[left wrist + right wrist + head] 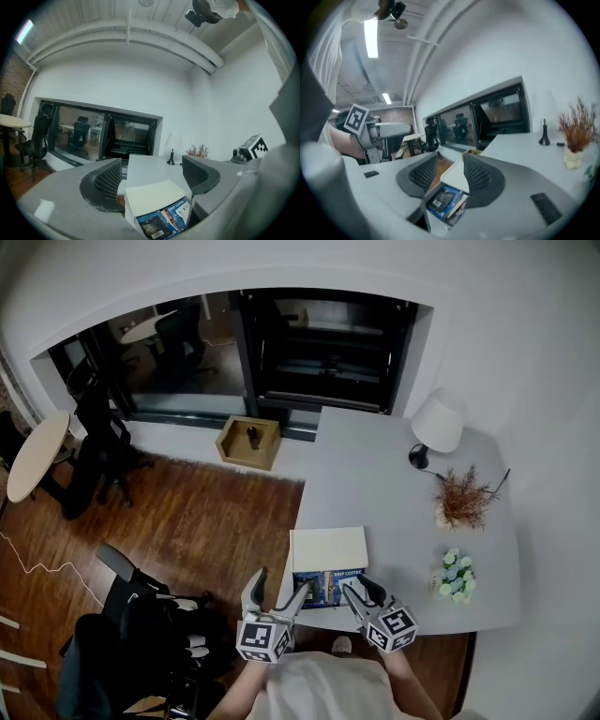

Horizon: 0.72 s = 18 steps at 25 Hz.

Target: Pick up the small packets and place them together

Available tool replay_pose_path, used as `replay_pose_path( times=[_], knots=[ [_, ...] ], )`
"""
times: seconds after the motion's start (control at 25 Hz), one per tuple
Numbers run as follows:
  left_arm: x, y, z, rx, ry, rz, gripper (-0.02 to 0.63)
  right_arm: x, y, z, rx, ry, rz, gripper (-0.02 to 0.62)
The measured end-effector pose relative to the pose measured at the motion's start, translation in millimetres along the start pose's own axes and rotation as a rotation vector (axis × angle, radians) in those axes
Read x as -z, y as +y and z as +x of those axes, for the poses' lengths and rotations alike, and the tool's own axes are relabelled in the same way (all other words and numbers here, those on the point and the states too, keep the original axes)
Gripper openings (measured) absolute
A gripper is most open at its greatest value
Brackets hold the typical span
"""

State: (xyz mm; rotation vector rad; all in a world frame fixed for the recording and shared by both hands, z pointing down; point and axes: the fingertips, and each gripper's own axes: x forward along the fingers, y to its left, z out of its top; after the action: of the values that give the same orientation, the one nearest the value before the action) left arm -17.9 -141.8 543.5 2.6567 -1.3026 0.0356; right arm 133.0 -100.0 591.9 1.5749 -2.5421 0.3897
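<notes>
Ribbed left gripper [152, 171], glossy rectangular box [158, 208]

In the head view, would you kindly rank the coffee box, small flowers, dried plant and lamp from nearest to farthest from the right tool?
From the right tool:
1. coffee box, at its tips
2. small flowers, right
3. dried plant, farther back
4. lamp, far back

I look into an office: swivel chairs [103, 442] at ten o'clock, glass partition [178, 362] at eleven, desk [366, 484] with lamp [438, 423] at one.
</notes>
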Motion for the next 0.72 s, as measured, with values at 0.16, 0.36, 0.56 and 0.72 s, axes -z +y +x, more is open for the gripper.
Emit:
replay_pose_path(
  times=[0.16, 0.36, 0.56, 0.72],
  knots=[
    [-14, -4, 2, 0.009, -0.025, 0.016, 0.385, -69, -15, -19, 0.064, -0.211, -0.050, 0.187],
    [-33, -7, 3, 0.013, -0.058, 0.050, 0.385, -107, -31, -43, 0.160, -0.360, -0.087, 0.196],
    [-41, -3, 4, -0.007, -0.080, 0.077, 0.385, -109, -35, -52, 0.236, -0.378, -0.125, 0.423],
    [-40, -1, 4, -0.027, -0.075, 0.119, 0.387, -105, -33, -49, 0.233, -0.360, -0.135, 0.423]
  ],
)
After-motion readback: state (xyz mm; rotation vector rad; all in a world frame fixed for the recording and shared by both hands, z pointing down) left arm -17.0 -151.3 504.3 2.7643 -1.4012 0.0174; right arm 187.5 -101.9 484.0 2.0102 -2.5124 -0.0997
